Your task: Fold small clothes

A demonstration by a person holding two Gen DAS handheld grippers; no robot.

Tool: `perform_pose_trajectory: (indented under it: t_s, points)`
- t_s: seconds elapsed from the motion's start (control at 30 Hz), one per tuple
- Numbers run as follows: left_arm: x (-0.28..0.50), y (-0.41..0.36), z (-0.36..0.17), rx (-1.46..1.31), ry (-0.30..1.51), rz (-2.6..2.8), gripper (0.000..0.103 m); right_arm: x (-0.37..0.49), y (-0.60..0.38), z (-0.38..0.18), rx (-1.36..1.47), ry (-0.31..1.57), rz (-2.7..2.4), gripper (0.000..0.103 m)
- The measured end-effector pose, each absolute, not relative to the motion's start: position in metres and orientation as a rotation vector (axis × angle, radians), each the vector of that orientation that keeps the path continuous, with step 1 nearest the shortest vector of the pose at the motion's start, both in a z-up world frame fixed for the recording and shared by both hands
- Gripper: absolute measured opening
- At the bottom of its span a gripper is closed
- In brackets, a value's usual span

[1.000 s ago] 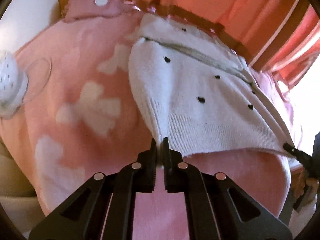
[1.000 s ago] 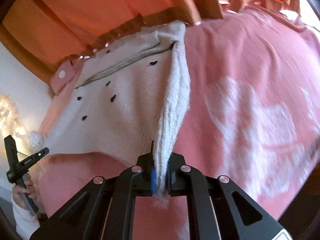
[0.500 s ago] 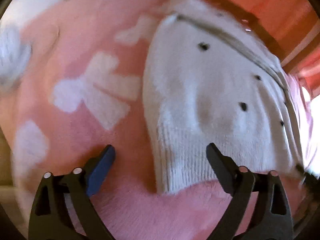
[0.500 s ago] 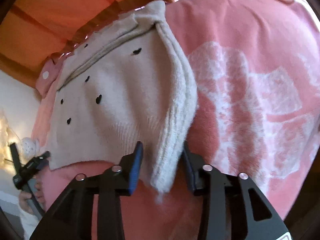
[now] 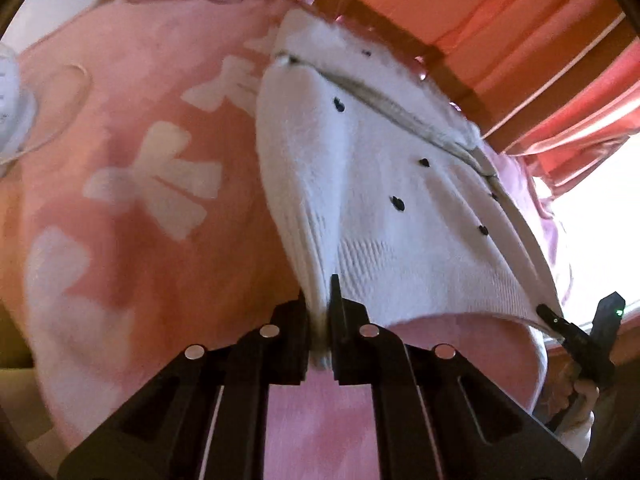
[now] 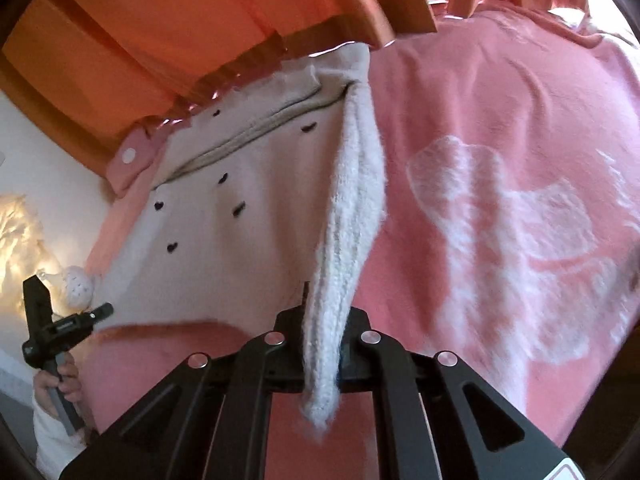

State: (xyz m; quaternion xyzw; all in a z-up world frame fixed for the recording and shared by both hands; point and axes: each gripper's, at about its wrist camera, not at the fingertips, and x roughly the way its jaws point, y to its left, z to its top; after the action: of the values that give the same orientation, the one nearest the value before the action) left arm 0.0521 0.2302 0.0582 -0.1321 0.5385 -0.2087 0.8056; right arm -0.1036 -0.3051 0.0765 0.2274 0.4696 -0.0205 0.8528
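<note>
Surface: pink blanket [image 5: 120,240] with white bow shapes, spread under both grippers.
Background: orange curtain [image 6: 180,32] beyond the blanket's far edge.
Sweater [image 5: 400,200]: white knit with small black marks, lying on the blanket ahead of both grippers, its near corners lifted.
Left gripper [image 5: 319,312]: clenched on the sweater's near left corner; fabric pinched between the fingers.
Right gripper [image 6: 322,344]: clenched on the near right edge, which is bunched into a ridge running forward from the jaws; a tuft hangs below them.
Other: white perforated object [image 5: 8,104] far left of the left gripper, on the blanket's edge.
</note>
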Motion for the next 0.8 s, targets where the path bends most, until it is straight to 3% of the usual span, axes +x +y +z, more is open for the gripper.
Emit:
perform_pose_trajectory:
  t_s: [0.27,0.37,0.57,0.8]
  points:
    - [-0.023,0.238,0.062,-0.292,1.248,-0.505,0.006,-0.170,-0.305,0.090,0.452,1.059,-0.034,0.006]
    - [-0.024,0.235,0.087,-0.280,1.187,-0.507,0.006,-0.168,-0.307,0.112,0.475,1.020,-0.002,0.006]
    - [0.089,0.205,0.140,-0.158,0.916,-0.447,0.006,-0.059,-0.343,0.159,0.476,0.730,0.009,0.006]
    - [0.252,0.157,0.094,-0.176,0.698,-0.253,0.010,0.114,-0.367,0.079,0.603,0.700,-0.147,0.013]
